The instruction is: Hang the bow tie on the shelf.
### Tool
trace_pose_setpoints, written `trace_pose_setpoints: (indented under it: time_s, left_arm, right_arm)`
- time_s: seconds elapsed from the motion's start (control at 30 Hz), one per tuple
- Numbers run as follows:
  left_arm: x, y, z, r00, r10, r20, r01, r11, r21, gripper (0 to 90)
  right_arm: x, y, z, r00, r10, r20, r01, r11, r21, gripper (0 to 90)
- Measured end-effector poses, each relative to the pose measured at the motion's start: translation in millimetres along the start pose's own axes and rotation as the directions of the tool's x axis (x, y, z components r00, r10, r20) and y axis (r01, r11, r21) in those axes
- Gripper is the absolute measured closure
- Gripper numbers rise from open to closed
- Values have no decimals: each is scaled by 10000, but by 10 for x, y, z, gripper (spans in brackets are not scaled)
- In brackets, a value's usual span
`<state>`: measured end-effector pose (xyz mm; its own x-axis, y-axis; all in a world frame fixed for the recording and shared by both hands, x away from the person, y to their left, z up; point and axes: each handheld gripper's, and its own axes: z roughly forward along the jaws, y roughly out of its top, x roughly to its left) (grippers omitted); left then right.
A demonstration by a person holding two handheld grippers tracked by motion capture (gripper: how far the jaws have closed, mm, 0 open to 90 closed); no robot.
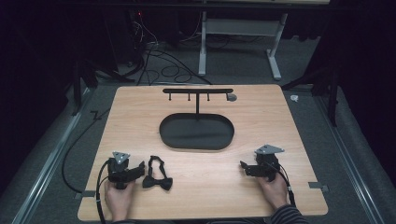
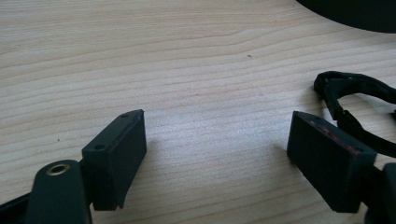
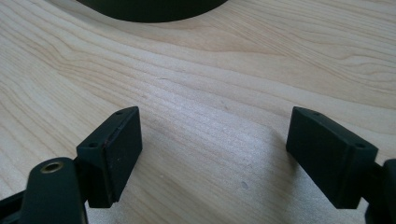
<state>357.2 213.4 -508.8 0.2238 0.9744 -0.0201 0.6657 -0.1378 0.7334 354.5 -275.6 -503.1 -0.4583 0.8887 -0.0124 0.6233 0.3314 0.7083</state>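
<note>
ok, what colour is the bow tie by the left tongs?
Black, plain, no visible pattern. The bow tie shows best in the high view, lying on the table.

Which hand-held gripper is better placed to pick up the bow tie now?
Left. The bow tie lies right beside the left hand-held gripper, whose jaws stand open, and its strap is near one jaw. The right hand-held gripper sits across the table.

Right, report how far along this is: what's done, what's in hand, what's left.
Nothing looks done: the black bow tie lies flat on the wooden table, and the stand's hook bar above the oval black tray is bare. Nothing is in hand; the left tool and right tool rest open. Probably left: picking up the bow tie, the left tool being nearest.
</note>
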Motion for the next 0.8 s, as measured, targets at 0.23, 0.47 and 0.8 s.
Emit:
trace_pose_setpoints:
  time_s: [0.23, 0.47, 0.8]
  left_arm:
    - [-1, 0, 0, 10000, 8, 3, -8, 10000, -2, 202]
    - [-4, 5, 4, 10000, 15, 53, -14, 10000, -26, 205]
    - [13, 5, 2, 9997, 157, 199, -156, 9999, -40, 216]
  right_arm:
    - [4, 0, 0, 10000, -48, -36, 48, 10000, -7, 196]
    - [4, 1, 1, 10000, -60, -49, 60, 10000, -9, 195]
    - [10, 2, 1, 9997, -176, -141, 176, 9998, 3, 195]
